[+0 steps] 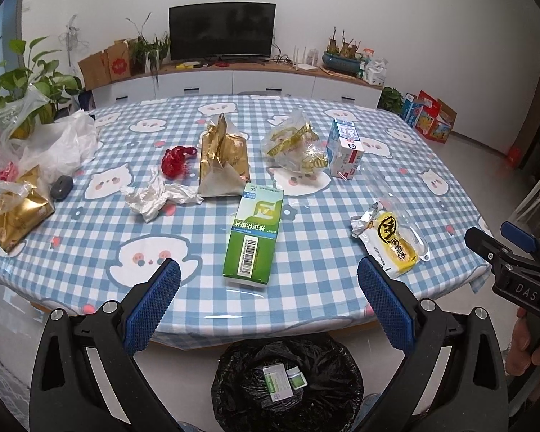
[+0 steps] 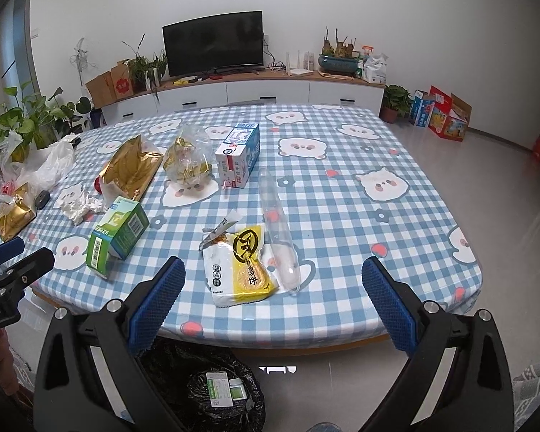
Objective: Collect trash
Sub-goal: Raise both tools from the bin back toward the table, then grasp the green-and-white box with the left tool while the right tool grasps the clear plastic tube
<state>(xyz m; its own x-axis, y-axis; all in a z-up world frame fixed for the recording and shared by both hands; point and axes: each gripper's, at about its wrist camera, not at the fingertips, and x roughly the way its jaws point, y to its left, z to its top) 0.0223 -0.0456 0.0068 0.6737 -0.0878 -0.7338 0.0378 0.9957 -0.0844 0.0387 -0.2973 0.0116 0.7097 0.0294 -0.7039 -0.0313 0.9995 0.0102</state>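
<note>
Trash lies on the checked tablecloth (image 1: 306,216): a green box (image 1: 255,230) near the front edge, a yellow snack packet (image 1: 392,241), a blue-white carton (image 1: 345,149), a clear bag of gold wrappers (image 1: 295,142), a gold bag (image 1: 221,156), a crumpled tissue (image 1: 158,198) and a red wrapper (image 1: 176,160). My left gripper (image 1: 269,300) is open and empty, just short of the green box. My right gripper (image 2: 273,298) is open and empty in front of the yellow packet (image 2: 239,266). A bin with a black bag (image 1: 288,385) stands below the table edge and holds two small boxes.
White plastic bags (image 1: 54,144), another gold bag (image 1: 16,216) and a grey mouse (image 1: 62,186) sit at the table's left. A clear plastic tube (image 2: 279,230) lies beside the yellow packet. A TV cabinet (image 1: 234,82) and plants stand behind the table.
</note>
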